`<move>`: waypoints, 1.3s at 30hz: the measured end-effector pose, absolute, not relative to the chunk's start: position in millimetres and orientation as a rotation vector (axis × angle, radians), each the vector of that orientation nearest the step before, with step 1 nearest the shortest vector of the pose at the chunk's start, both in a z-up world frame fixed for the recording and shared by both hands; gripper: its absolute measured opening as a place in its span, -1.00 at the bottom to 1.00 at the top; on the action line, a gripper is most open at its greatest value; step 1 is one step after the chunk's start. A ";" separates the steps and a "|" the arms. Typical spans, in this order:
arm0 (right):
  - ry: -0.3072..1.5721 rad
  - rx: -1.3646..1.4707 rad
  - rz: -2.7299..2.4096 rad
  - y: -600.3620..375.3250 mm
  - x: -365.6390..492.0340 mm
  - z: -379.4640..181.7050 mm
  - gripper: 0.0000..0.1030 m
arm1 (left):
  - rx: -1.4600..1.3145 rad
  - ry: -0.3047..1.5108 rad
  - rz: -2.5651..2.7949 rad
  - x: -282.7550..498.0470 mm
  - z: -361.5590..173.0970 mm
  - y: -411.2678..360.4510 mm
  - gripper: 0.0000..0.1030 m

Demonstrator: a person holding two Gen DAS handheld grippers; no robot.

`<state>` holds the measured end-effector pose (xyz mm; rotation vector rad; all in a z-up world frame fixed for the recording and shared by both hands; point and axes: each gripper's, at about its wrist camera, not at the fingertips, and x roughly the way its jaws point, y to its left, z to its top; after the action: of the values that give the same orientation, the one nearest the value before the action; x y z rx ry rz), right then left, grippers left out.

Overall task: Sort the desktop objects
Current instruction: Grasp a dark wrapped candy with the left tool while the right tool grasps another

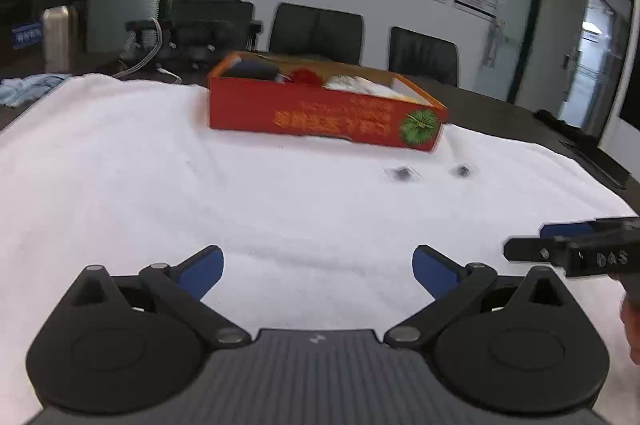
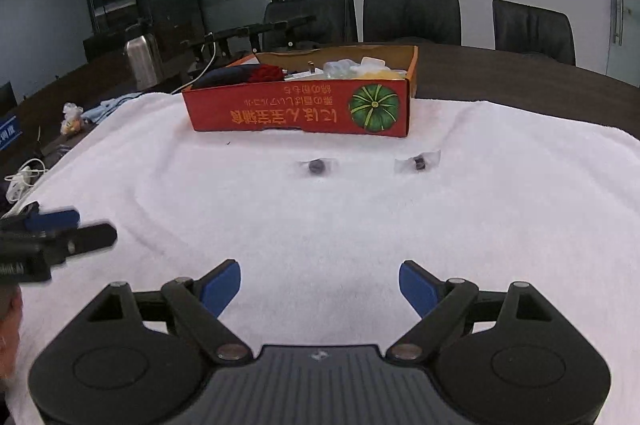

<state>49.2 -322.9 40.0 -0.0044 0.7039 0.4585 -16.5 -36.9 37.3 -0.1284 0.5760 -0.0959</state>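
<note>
A red cardboard box with a green pumpkin print stands at the far side of the white towel. It holds a dark item, a red item and clear wrapped items. Two small dark objects in clear wrappers lie on the towel in front of the box, the left one and the right one. My left gripper is open and empty, well short of them; it also shows in the right wrist view. My right gripper is open and empty; it also shows in the left wrist view.
A dark table lies under the towel. Black chairs stand behind it. A steel flask, cables and a blue cloth sit at the left. A plastic bag lies off the towel's left edge.
</note>
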 end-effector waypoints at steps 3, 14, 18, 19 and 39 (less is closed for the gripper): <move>0.684 -0.001 0.436 -332.8 53.3 44.5 0.67 | -0.096 0.539 -0.139 -12.9 49.6 -43.4 1.00; 0.658 -0.030 0.401 -349.0 126.2 45.4 0.51 | 0.164 0.534 -0.365 83.5 56.3 -100.0 0.41; 0.660 -0.072 0.391 -344.5 162.0 38.9 0.48 | 0.233 0.549 -0.409 127.6 41.6 -120.1 0.57; 0.660 -0.085 0.385 -342.1 172.0 36.9 0.44 | 0.248 0.535 -0.401 136.6 36.6 -123.5 0.59; 0.617 -0.140 0.458 -313.1 192.7 34.8 -0.77 | 0.095 0.574 -0.483 164.8 29.9 -100.5 -0.78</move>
<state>192.7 -313.1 34.8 -0.1396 0.6174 0.4581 164.8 -100.5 29.9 0.0945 0.5740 -0.4833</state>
